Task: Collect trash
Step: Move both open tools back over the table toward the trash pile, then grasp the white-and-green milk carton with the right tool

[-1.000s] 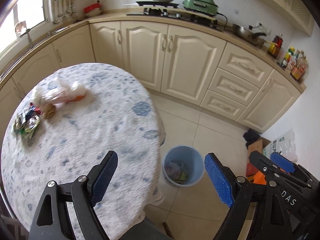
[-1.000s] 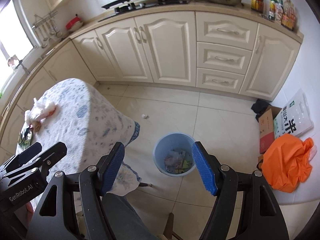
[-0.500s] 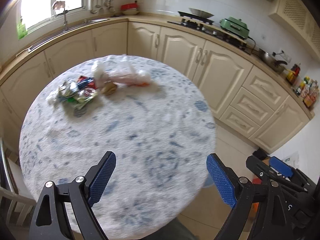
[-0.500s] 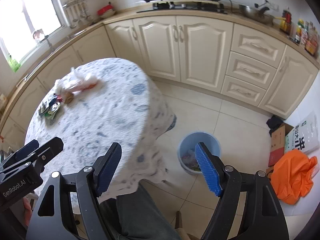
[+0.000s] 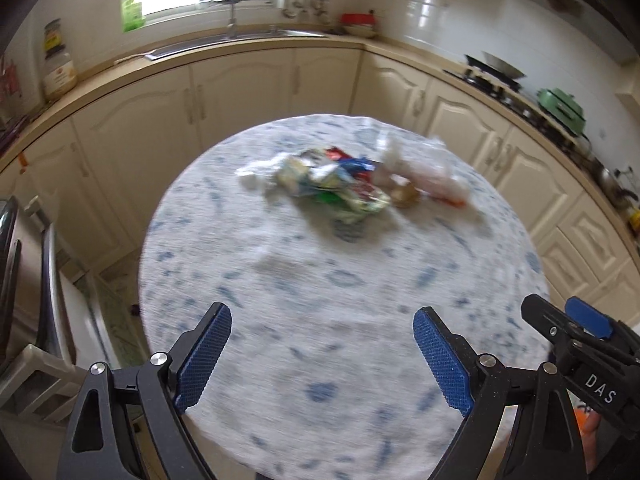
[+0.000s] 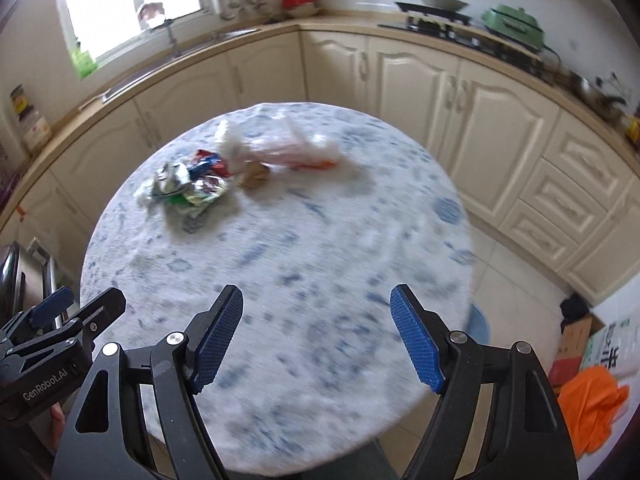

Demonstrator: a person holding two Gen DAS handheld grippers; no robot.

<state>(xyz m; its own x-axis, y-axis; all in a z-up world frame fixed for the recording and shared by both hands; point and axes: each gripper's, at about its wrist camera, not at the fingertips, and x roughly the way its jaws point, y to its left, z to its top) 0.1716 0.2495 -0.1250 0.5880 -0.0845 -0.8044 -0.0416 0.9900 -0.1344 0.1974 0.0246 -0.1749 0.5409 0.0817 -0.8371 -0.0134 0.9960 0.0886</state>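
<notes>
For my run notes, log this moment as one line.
left gripper: open, empty | right gripper: open, empty | wrapper pile: on table, untouched | bin: floor beside table

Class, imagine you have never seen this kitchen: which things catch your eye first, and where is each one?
First, the heap of crumpled wrappers on the far half of the round table, with a clear plastic bag at its right. Next, the open left gripper and right gripper hovering empty over the near edge. An orange bag lies on the floor at right.
</notes>
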